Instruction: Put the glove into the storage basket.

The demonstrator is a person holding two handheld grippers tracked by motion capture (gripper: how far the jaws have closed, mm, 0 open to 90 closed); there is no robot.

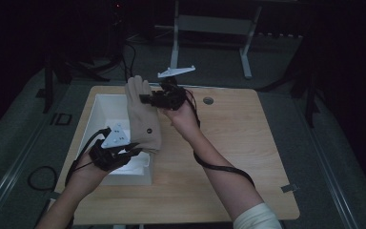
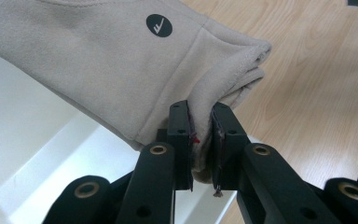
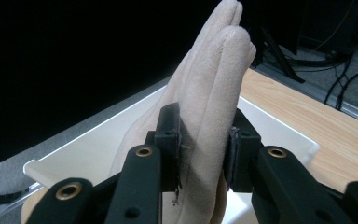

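Glove [image 2: 98, 60] – beige fleece cloth, matt, soft napped surface, stitched seams; round black printed badge. Table [image 1: 228, 143] – light wood grain, smooth, satin. Bin [image 2: 32, 140] – white plastic, smooth, slightly glossy. Gripper jaws – black matt plastic, brass-coloured rivets.

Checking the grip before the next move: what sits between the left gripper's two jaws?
The beige glove's cuff edge, pinched in the left gripper, as the left gripper view shows.
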